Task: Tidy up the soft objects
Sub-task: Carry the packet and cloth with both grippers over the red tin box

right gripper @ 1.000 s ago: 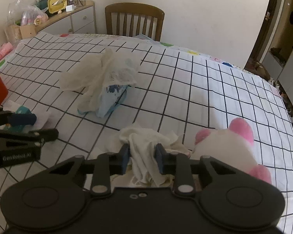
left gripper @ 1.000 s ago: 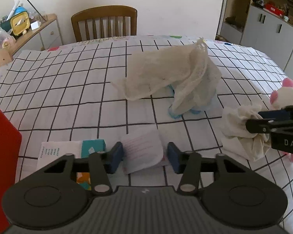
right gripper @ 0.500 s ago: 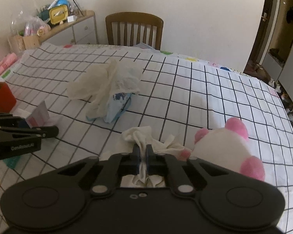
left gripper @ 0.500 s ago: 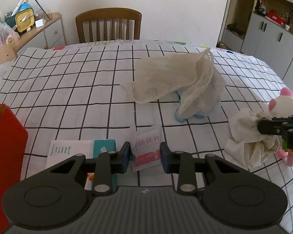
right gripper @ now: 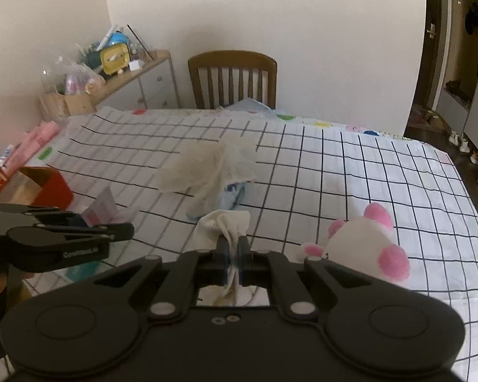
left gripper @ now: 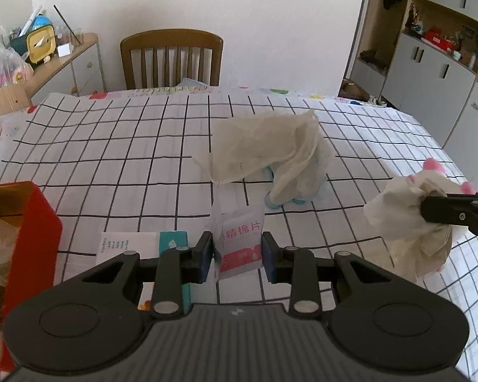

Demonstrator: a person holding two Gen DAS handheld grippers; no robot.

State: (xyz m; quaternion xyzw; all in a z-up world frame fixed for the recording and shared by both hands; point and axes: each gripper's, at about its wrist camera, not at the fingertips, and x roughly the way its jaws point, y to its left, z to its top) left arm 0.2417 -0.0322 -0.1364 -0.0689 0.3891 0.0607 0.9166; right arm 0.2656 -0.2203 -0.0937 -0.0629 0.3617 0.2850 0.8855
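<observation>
A checked cloth covers the table (left gripper: 111, 146). Toward its middle a gauzy beige cloth (left gripper: 264, 146) drapes over something blue, mostly hidden. At the left edge stands a red box (left gripper: 38, 222), cut off by the frame. Near the right edge a pink-and-white plush toy (right gripper: 363, 242) lies partly behind the white rag (left gripper: 404, 219), which the right gripper (right gripper: 234, 254) pinches tightly. The left gripper (left gripper: 237, 251) clamps a pink-printed sachet (left gripper: 239, 242) beside a teal packet (left gripper: 173, 238).
</observation>
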